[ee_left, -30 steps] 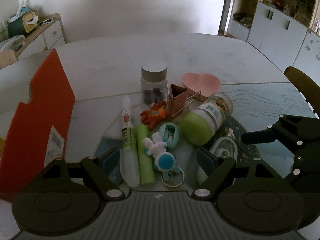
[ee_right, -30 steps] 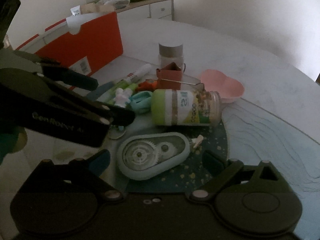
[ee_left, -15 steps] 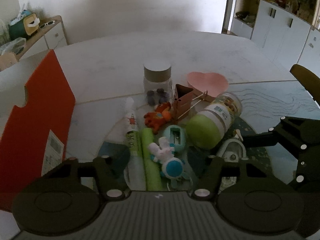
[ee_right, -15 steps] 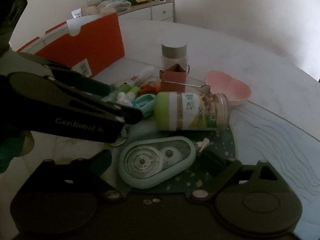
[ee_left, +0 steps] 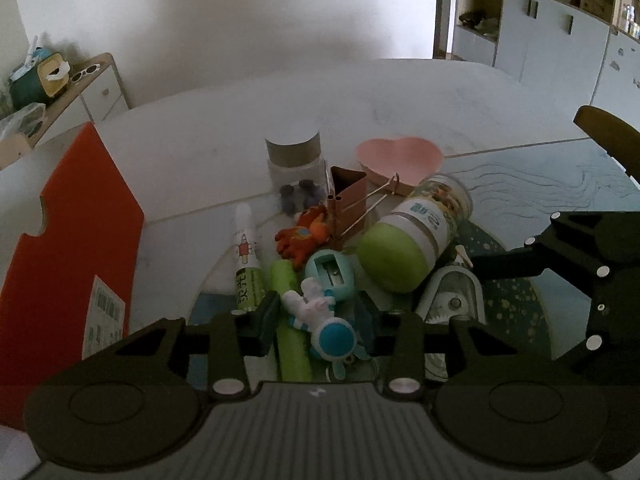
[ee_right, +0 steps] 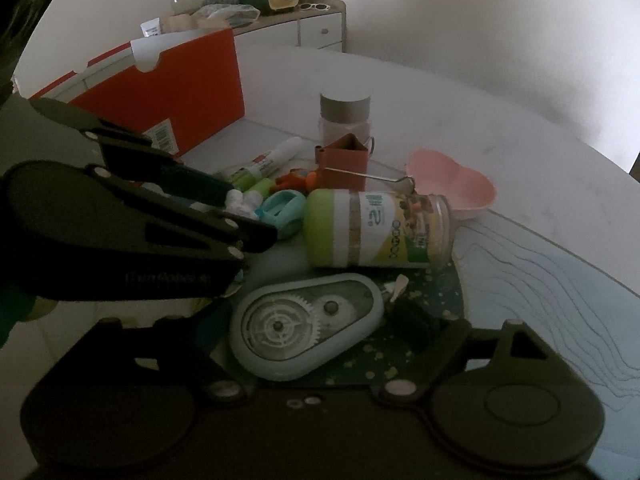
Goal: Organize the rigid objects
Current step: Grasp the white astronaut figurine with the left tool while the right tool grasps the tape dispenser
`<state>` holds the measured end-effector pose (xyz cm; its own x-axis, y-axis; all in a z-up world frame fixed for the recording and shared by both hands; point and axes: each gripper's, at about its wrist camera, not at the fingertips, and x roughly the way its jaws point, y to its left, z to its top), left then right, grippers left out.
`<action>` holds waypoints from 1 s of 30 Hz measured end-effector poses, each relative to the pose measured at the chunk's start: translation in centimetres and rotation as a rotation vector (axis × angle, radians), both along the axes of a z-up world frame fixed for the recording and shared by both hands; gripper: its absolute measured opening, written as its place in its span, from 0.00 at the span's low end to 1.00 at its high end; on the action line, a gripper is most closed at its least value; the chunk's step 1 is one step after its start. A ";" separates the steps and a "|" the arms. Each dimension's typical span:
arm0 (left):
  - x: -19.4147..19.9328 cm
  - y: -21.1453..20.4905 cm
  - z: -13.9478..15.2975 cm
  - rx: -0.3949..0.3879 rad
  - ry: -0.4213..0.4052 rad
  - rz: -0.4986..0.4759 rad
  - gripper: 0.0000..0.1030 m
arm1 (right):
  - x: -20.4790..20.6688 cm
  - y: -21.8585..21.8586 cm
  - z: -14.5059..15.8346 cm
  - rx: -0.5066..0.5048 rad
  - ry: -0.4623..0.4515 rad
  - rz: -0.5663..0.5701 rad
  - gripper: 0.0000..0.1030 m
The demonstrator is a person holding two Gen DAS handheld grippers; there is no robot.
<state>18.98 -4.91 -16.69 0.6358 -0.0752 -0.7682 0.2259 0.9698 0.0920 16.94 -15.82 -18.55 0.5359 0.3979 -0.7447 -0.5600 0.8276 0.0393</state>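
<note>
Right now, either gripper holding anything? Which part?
Nothing held. Left gripper open astride the astronaut keychain; right gripper open around the correction tape dispenser.

Orange box [ee_left: 60, 240]: cut off by the left edge in the left wrist view. Green tube [ee_left: 290, 320]: lower end hidden behind the left hand-held gripper [ee_left: 318, 322]. Tape dispenser [ee_left: 454, 300]: partly hidden there, its near end behind the gripper body. Jar label [ee_right: 384, 228]: print too blurred to read. Chair [ee_left: 612, 136]: only a corner shows.
</note>
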 end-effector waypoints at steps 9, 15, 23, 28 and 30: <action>-0.2 0.3 0.3 0.007 0.005 0.006 0.27 | -0.7 -0.2 0.3 -0.002 -0.009 -0.021 0.83; -0.8 0.9 1.1 -0.031 0.012 0.007 0.27 | -1.9 -0.9 0.9 -0.001 -0.008 -0.030 0.83; -2.5 1.6 1.8 -0.040 0.005 0.004 0.27 | -4.3 -1.7 2.5 0.013 -0.011 -0.044 0.83; -3.6 2.2 2.5 -0.059 0.001 0.003 0.27 | -5.8 -1.6 3.8 0.027 -0.017 -0.055 0.83; -4.0 2.5 2.9 -0.070 -0.004 0.002 0.27 | -6.3 -1.4 4.2 0.026 -0.024 -0.053 0.83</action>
<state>14.97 -2.44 -13.76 0.6394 -0.1270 -0.7583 0.2235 0.9744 0.0252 10.60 -17.22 -14.31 0.5747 0.3873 -0.7209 -0.5160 0.8552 0.0481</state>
